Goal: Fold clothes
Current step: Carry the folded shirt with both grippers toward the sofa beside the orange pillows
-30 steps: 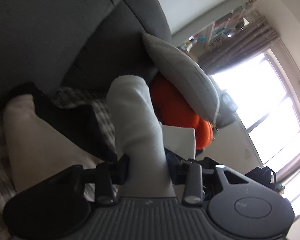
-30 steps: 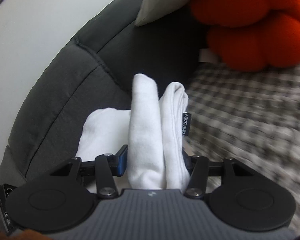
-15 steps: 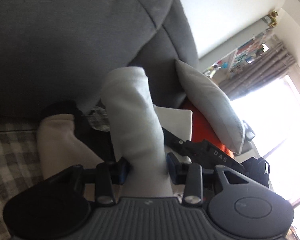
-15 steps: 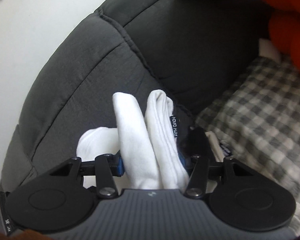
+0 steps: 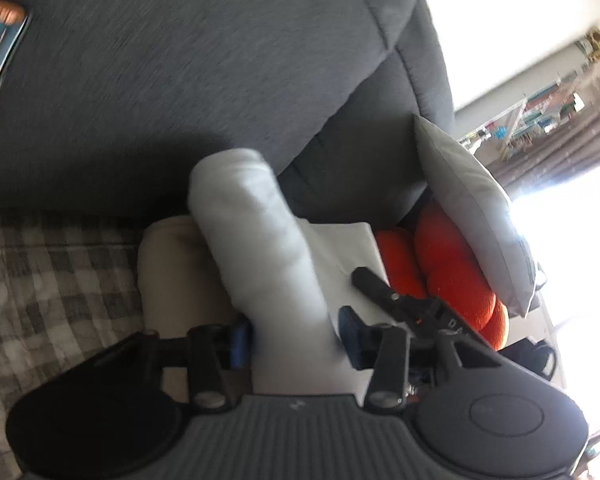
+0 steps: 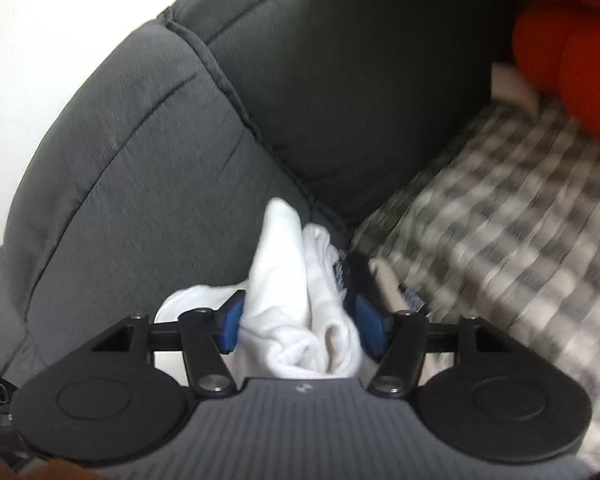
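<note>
While the folded white garment lies on the checked cover at the sofa seat's back edge, against the grey sofa backrest, both tongs are opening around its folds. In the left tongs one pad touches cloth and the other stands clear. The right tongs flank the bunched folds, loosening; an orange cushion sits beyond.

White folded garment between opening left gripper fingers.
</note>
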